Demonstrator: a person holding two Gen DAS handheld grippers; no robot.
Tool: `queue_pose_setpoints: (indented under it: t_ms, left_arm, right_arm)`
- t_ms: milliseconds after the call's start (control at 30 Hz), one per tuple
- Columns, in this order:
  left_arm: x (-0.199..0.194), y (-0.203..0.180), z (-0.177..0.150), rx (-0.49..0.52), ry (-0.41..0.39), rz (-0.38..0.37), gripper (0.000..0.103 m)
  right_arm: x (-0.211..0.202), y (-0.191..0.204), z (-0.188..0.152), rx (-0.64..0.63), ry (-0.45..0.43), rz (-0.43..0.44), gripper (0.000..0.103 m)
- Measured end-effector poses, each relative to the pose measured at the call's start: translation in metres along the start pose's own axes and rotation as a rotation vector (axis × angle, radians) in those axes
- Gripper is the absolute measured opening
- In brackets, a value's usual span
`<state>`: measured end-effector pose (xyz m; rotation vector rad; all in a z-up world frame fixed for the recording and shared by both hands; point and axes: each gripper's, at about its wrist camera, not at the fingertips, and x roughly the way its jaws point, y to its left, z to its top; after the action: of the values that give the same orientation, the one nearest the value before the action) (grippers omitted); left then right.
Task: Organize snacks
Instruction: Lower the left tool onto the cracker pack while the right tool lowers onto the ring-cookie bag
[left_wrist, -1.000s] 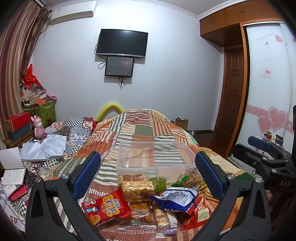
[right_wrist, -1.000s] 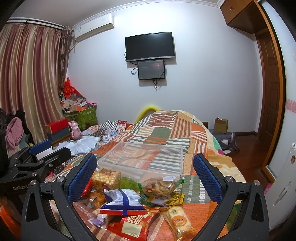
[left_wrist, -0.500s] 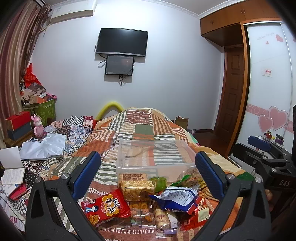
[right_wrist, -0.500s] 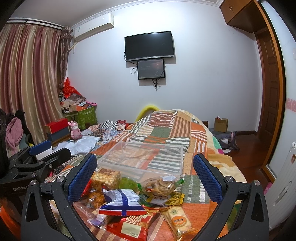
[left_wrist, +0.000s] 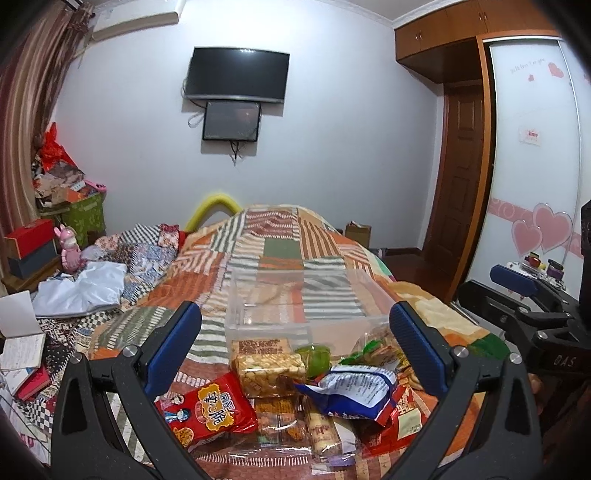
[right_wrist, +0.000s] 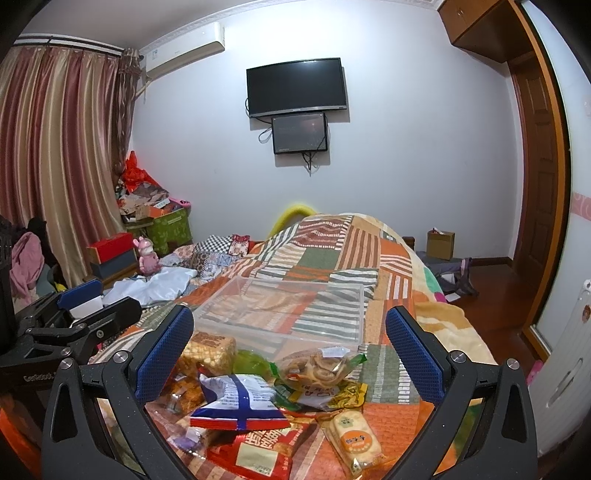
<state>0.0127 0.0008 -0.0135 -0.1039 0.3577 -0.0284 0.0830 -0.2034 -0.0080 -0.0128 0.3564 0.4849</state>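
Snacks (left_wrist: 314, 384) heaped; biscuit pack (right_wrist: 356, 439) right-view only.

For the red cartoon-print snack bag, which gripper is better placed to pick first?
Left, probably. The red snack bag lies low between the open left gripper's fingers, beside its left finger. From the right gripper, also open, that bag isn't clearly visible.

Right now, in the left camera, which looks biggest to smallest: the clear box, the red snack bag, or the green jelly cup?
1. clear box
2. red snack bag, though nearer the camera
3. green jelly cup
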Motion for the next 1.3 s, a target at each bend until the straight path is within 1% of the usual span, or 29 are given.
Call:
queue_pose_setpoints:
  t_ms: [133,267,400,500,633,767,867,933,1033,1100,1200,1300]
  left_arm:
    - [0.017,0.005,-0.007,-0.018,0.059,-0.018,0.103]
    - [0.041,0.014,-0.017,-0.035,0.139,0.002,0.103]
    - [0.064,0.026,-0.024,-0.063,0.219,0.009,0.103]
    - [0.081,0.033,-0.029,-0.071,0.273,0.017,0.098]
    - [0.1,0.037,-0.035,-0.071,0.327,0.031,0.097]
    - [0.112,0.034,-0.042,-0.062,0.362,0.025,0.097]
    - [0.119,0.029,-0.048,-0.05,0.388,0.004,0.097]
    - [0.125,0.026,-0.053,-0.043,0.411,-0.016,0.097]
    - [0.131,0.027,-0.055,-0.041,0.423,-0.011,0.098]
    - [0.135,0.03,-0.056,-0.054,0.433,-0.016,0.097]
    - [0.139,0.035,-0.059,-0.087,0.45,-0.028,0.093]
    - [0.14,0.038,-0.06,-0.114,0.451,-0.034,0.089]
  right_arm:
    - [0.012,-0.006,-0.006,0.016,0.037,0.002,0.103]
    - [0.028,-0.015,-0.014,0.032,0.106,0.004,0.103]
    - [0.042,-0.021,-0.022,0.028,0.163,-0.011,0.103]
    - [0.051,-0.024,-0.025,0.017,0.2,-0.02,0.103]
    - [0.064,-0.031,-0.029,0.024,0.249,-0.026,0.103]
    - [0.076,-0.041,-0.034,0.063,0.29,-0.005,0.103]
    - [0.084,-0.044,-0.039,0.073,0.32,0.002,0.103]
    - [0.09,-0.044,-0.042,0.073,0.341,0.016,0.103]
    - [0.096,-0.04,-0.044,0.072,0.368,0.045,0.103]
    - [0.102,-0.037,-0.045,0.061,0.392,0.049,0.103]
    - [0.109,-0.034,-0.047,0.061,0.426,0.064,0.103]
    - [0.114,-0.035,-0.048,0.072,0.443,0.073,0.103]
